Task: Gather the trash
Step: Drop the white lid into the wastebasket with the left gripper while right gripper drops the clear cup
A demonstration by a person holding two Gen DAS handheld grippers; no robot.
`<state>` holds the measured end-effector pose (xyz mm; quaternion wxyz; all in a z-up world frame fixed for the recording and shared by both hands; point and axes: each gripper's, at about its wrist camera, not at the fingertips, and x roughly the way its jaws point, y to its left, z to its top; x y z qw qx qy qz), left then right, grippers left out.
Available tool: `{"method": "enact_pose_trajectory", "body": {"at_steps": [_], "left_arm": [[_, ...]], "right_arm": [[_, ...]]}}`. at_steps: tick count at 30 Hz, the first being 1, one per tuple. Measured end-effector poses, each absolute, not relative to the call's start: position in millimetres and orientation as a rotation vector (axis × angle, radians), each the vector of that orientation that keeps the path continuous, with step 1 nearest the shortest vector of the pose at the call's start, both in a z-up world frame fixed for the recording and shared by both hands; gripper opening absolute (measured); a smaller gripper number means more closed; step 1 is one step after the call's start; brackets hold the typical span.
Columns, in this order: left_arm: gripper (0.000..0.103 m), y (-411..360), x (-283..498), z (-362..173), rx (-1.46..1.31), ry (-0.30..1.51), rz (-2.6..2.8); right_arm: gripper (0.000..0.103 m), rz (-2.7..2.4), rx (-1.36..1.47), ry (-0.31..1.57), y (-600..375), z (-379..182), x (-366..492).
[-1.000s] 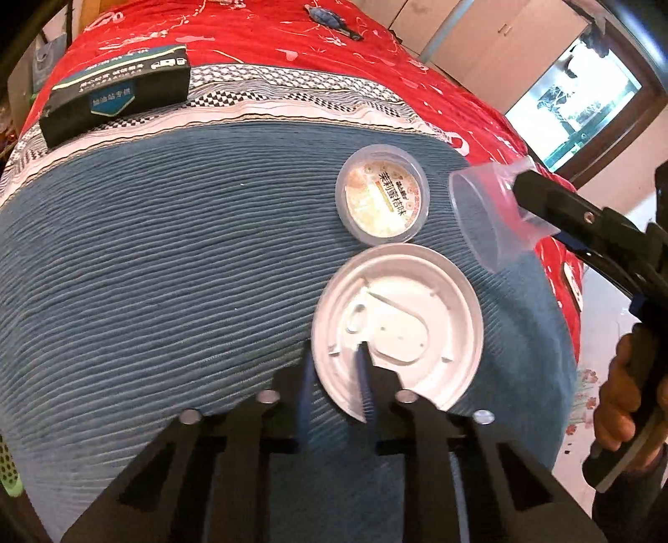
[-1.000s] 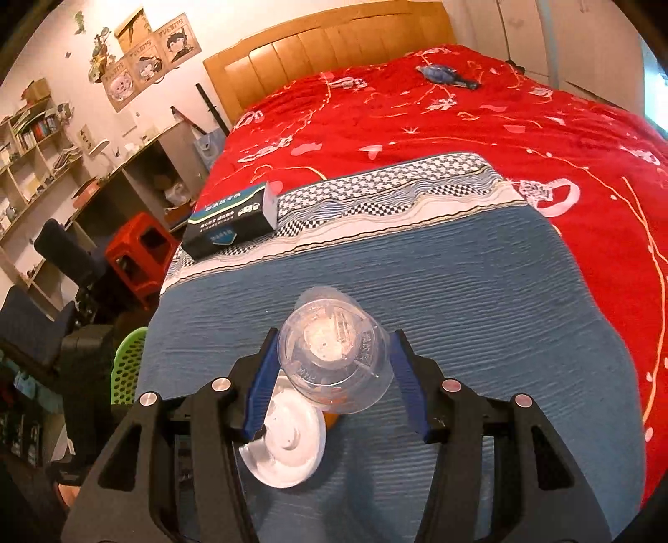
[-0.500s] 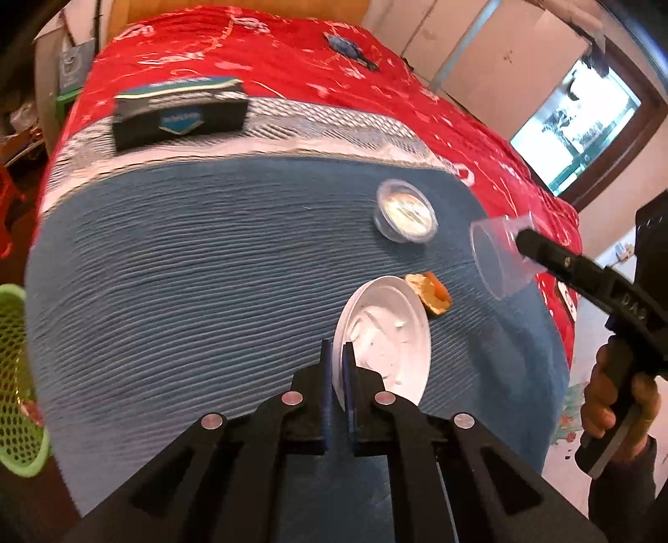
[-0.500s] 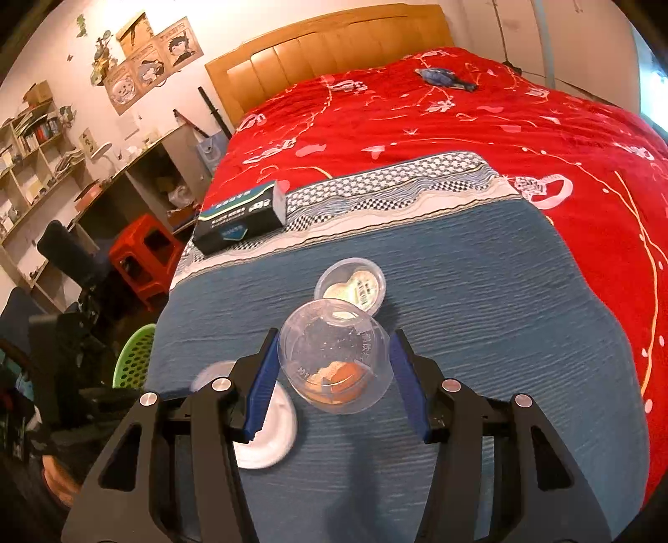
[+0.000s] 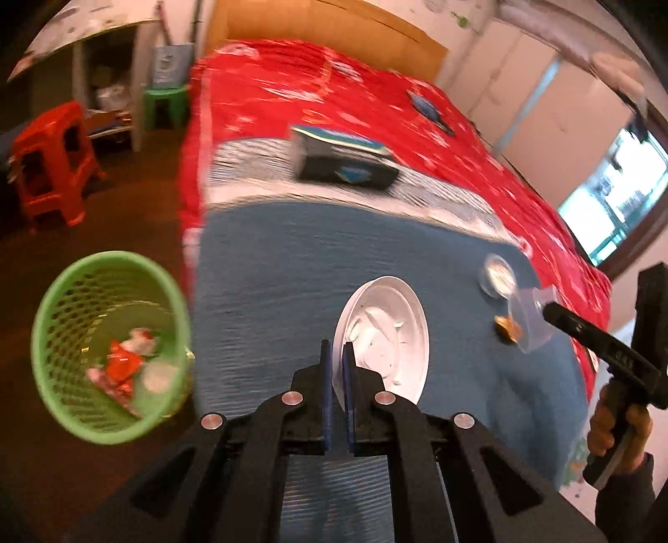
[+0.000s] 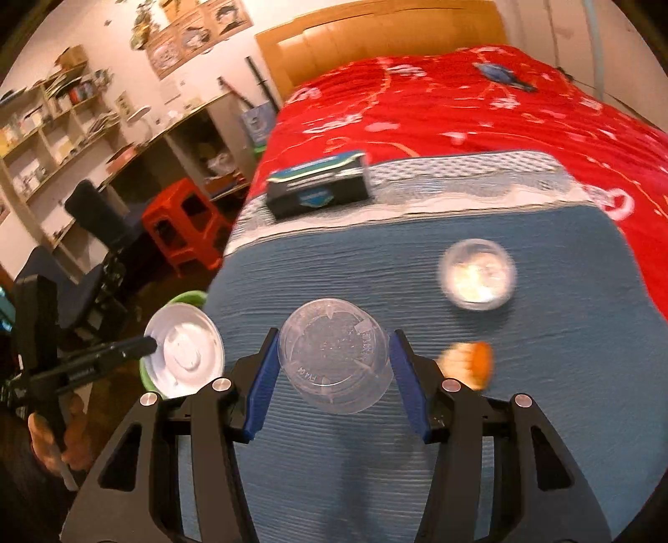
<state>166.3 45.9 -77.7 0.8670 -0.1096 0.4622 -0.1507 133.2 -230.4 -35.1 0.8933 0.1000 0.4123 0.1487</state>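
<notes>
Wooden headboard fills the top centre of the right view, a red bedspread spreading below it. Upper left there, cluttered wall shelves; a red stool on dark floor. Bright window glows at the left view's right edge.

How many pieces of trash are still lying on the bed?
2 for sure: a small sealed cup and an orange scrap, both on the blue blanket. The black box may not be trash. More could be hidden.
</notes>
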Motion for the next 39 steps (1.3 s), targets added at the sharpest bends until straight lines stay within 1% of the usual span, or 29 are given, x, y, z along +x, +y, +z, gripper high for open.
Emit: {"method": "enact_pose_trajectory", "body": {"at_steps": [8, 15, 23, 28, 30, 32, 33, 36, 38, 39], "left_arm": [[0.005, 138.6, 165.8, -85.2, -0.227, 0.952, -0.114], [0.005, 197.5, 180.0, -117.8, -0.223, 1.011, 0.027], [0.005, 224.9, 192.5, -156.5, -0.216, 1.083, 0.099], [0.006, 231.3, 196.4, -171.2, -0.208, 1.115, 0.125], [0.009, 235.6, 196.6, -175.3, -0.21, 1.118, 0.138], [0.023, 241.1, 195.2, -177.3, -0.21, 1.112, 0.148], [0.027, 243.1, 194.6, -177.8, -0.21, 1.111, 0.152], [0.033, 251.4, 191.2, -179.3, -0.221, 1.103, 0.159], [0.05, 258.9, 187.3, -178.9, -0.239, 1.098, 0.177], [0.052, 261.1, 185.6, -177.8, -0.243, 1.092, 0.183]], "right_arm": [[0.053, 0.415, 0.152, 0.875, -155.7, -35.7, 145.4], [0.053, 0.487, 0.121, 0.898, -101.0, -39.3, 154.0], [0.053, 0.526, 0.093, 0.929, -60.0, -47.8, 162.2], [0.053, 0.543, 0.085, 0.941, -36.7, -50.6, 168.0], [0.053, 0.553, 0.075, 0.945, -24.8, -52.3, 170.8], [0.053, 0.563, 0.068, 0.949, -15.9, -54.3, 174.3], [0.053, 0.569, 0.063, 0.952, -10.6, -55.6, 176.2], [0.053, 0.586, 0.057, 0.965, 4.2, -60.4, 181.0], [0.053, 0.595, 0.051, 0.972, 13.6, -63.3, 184.1], [0.053, 0.601, 0.048, 0.976, 20.1, -65.1, 185.6]]}}
